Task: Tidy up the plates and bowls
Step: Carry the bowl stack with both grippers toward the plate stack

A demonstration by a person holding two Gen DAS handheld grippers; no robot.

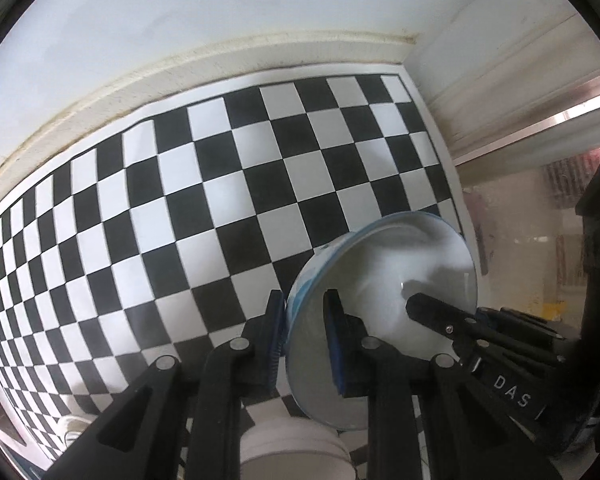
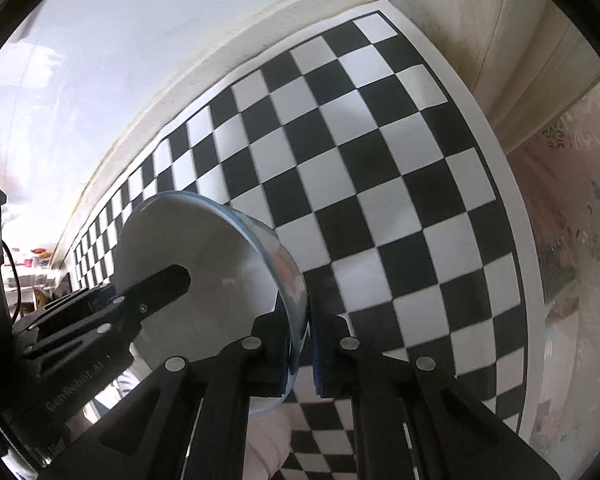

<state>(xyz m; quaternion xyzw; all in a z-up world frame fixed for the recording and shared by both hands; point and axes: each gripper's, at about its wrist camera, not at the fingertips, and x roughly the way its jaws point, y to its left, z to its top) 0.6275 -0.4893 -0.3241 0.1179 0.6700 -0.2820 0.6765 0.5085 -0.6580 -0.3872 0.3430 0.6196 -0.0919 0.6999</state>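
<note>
My left gripper [image 1: 305,344] pinches one side of the white bowl's [image 1: 384,280] rim and my right gripper [image 2: 300,354] the opposite side, holding it tilted above the checkered bench [image 1: 228,184]. Both grips are thin rim pinches (glazed, slippery), so uneven pull could twist it free. A white object [image 1: 296,452] beneath is cut off; I can't identify it.
</note>
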